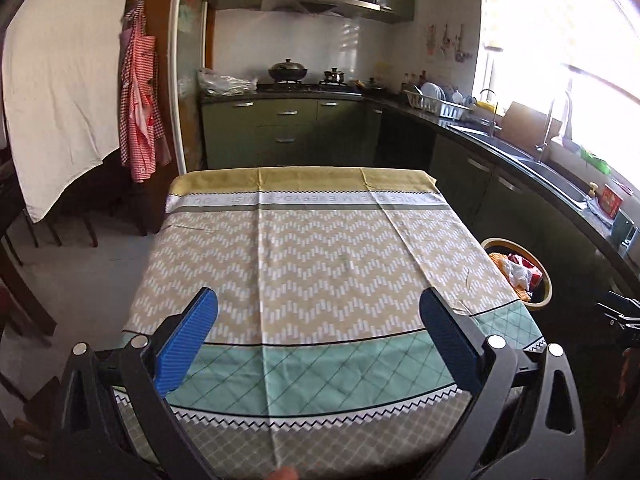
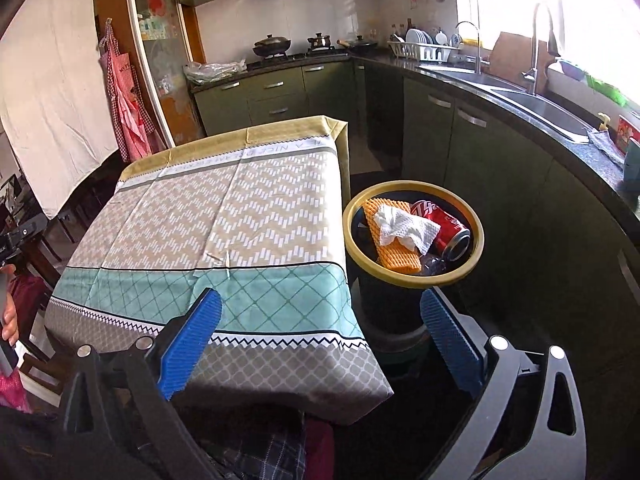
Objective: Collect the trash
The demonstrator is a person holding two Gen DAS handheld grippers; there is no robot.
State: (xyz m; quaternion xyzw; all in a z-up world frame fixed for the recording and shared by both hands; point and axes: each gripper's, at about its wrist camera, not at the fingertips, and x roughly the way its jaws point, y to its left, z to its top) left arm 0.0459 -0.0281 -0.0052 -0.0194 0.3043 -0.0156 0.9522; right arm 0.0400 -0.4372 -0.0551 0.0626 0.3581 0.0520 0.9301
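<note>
A black trash bin with a yellow rim (image 2: 416,276) stands on the floor right of the table; it also shows in the left wrist view (image 1: 546,280). In it lie a red soda can (image 2: 446,226), a crumpled white tissue (image 2: 404,226) and an orange foam net (image 2: 394,258). My left gripper (image 1: 318,320) is open and empty above the near part of the table's patterned cloth (image 1: 320,256). My right gripper (image 2: 320,326) is open and empty over the table's near right corner (image 2: 352,344), just in front of the bin.
A kitchen counter with a sink (image 2: 540,108) and dish rack (image 2: 424,48) runs along the right. Green cabinets and a stove with pots (image 1: 288,72) stand behind the table. Chairs (image 1: 68,224) and a white sheet are at the left.
</note>
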